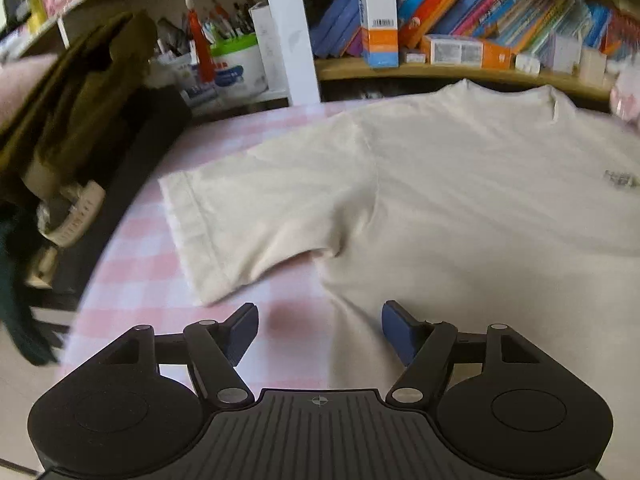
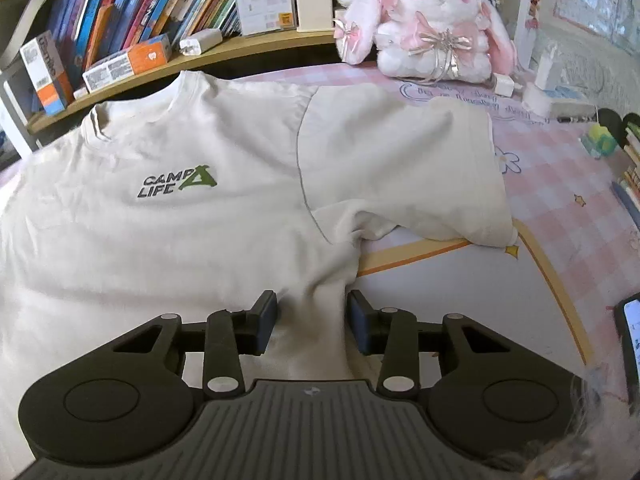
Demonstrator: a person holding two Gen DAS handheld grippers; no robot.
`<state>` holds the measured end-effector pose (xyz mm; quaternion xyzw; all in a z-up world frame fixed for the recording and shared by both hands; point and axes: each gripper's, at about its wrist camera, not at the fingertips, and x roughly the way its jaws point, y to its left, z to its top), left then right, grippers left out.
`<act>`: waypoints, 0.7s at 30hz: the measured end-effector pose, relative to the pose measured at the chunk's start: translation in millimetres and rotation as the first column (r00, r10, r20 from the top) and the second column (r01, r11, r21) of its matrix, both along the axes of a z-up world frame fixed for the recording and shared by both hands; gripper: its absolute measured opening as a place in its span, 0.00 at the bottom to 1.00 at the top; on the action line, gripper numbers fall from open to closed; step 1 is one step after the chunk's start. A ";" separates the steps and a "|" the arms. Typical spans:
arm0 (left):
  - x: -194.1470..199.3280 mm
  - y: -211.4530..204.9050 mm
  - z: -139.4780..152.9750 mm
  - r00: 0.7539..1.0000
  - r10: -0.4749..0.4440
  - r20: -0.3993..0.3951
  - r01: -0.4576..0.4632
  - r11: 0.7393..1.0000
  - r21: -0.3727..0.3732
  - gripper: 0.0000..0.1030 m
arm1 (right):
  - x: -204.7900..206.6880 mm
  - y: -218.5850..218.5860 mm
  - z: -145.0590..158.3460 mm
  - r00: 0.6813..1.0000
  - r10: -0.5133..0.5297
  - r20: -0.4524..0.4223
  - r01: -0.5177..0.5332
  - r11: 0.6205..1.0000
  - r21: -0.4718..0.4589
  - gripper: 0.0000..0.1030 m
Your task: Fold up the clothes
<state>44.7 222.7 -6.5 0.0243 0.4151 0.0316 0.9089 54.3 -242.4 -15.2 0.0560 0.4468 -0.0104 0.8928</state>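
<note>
A cream T-shirt (image 1: pixel 460 200) with a green "CAMP LIFE" print (image 2: pixel 176 186) lies spread flat, front up, on the pink checked table cover (image 1: pixel 152 264). In the left wrist view, one short sleeve (image 1: pixel 248 220) points left. My left gripper (image 1: pixel 318 332) hovers open over the shirt's side edge just below that sleeve, with nothing pinched. In the right wrist view, the other sleeve (image 2: pixel 408 176) lies out to the right. My right gripper (image 2: pixel 314 318) is low over the shirt's other side below the armpit. Its fingers stand apart with the fabric edge between them.
A bookshelf (image 2: pixel 132 24) full of books and boxes runs behind the collar. A white and pink plush rabbit (image 2: pixel 432 28) sits at the back right. A phone (image 2: pixel 632 340) lies at the right edge. Dark clothing (image 1: pixel 80 112) hangs beyond the table's left edge.
</note>
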 end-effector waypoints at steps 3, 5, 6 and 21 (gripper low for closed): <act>18.4 7.4 -3.0 0.998 0.056 0.006 -0.055 0.990 -0.126 0.63 | 5.5 -2.0 -0.6 1.000 -0.006 0.006 0.006 1.000 0.002 0.31; 32.9 11.2 -2.6 0.995 0.096 0.011 -0.092 0.977 -0.194 0.39 | 10.1 -4.6 -0.9 1.000 -0.015 0.009 0.015 1.000 0.004 0.24; 40.6 13.2 -2.1 0.993 0.114 0.010 -0.109 0.967 -0.229 0.30 | 12.2 -5.8 -1.0 1.000 -0.021 0.010 0.021 1.000 0.006 0.20; 31.6 36.0 -3.1 0.968 0.250 0.019 -0.238 0.939 -0.248 0.07 | 43.4 11.0 -4.7 0.995 0.088 0.043 -0.087 0.996 -0.032 0.06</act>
